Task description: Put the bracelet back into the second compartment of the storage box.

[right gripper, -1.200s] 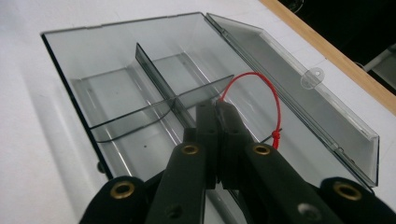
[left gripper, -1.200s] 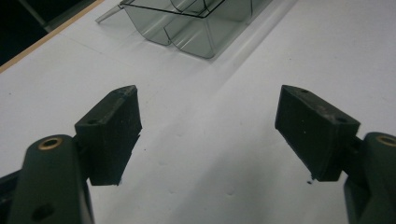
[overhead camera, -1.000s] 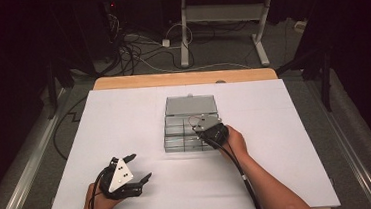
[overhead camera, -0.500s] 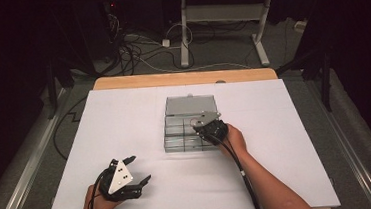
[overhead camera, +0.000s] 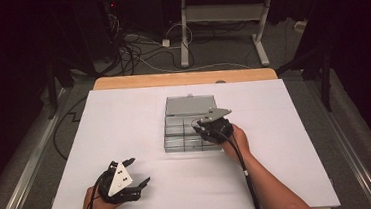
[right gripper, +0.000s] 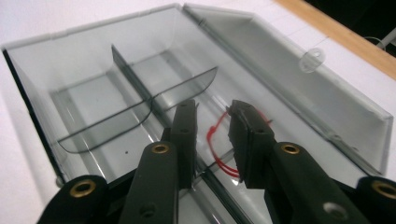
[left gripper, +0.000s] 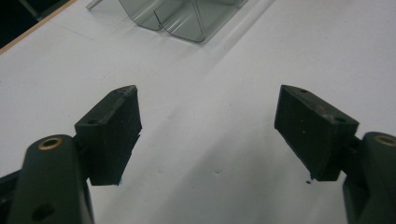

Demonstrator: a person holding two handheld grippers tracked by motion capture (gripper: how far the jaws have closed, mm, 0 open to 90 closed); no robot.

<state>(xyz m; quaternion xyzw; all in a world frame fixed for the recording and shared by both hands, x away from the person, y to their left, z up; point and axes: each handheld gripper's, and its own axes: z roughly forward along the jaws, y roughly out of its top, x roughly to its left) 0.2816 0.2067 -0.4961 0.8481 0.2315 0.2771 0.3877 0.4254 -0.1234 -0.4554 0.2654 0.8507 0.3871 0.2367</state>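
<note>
Table (overhead camera: 125,134): wide rectangular top under a white sheet, a strip of bare light wood along its far edge; carries every item below

Clear smoke-grey plastic organiser box (overhead camera: 191,126), also (right gripper: 56,74): sits at the middle of the table, slightly toward the far side. Hinged lid (overhead camera: 190,104) laid open and flat on the far side; a small round tab (right gripper: 312,59) on the lid's rim. Thin grey dividers (right gripper: 140,100) cross inside and cut the tray into compartments. A near corner of the box (left gripper: 180,18) shows at the top of the left gripper view

Right gripper (overhead camera: 199,128), also (right gripper: 212,123): black two-jaw tool with a grey three-cornered plate, held in the person's right hand (overhead camera: 235,139), poised over the near right part of the box. Jaws dipped into a compartment beside the long divider, parted a little; they have just been opening. The pads press on nothing

Left gripper (overhead camera: 138,172), also (left gripper: 208,130): black, same make, held in the left hand (overhead camera: 94,207) near the table's front left corner, well apart from the box. Jaws spread wide over bare white sheet, nothing between them

Thin red elastic loop (right gripper: 218,149): lies on the floor of the compartment that the right gripper's jaws reach into, directly between and under them; free of both pads as far as can be told
</note>
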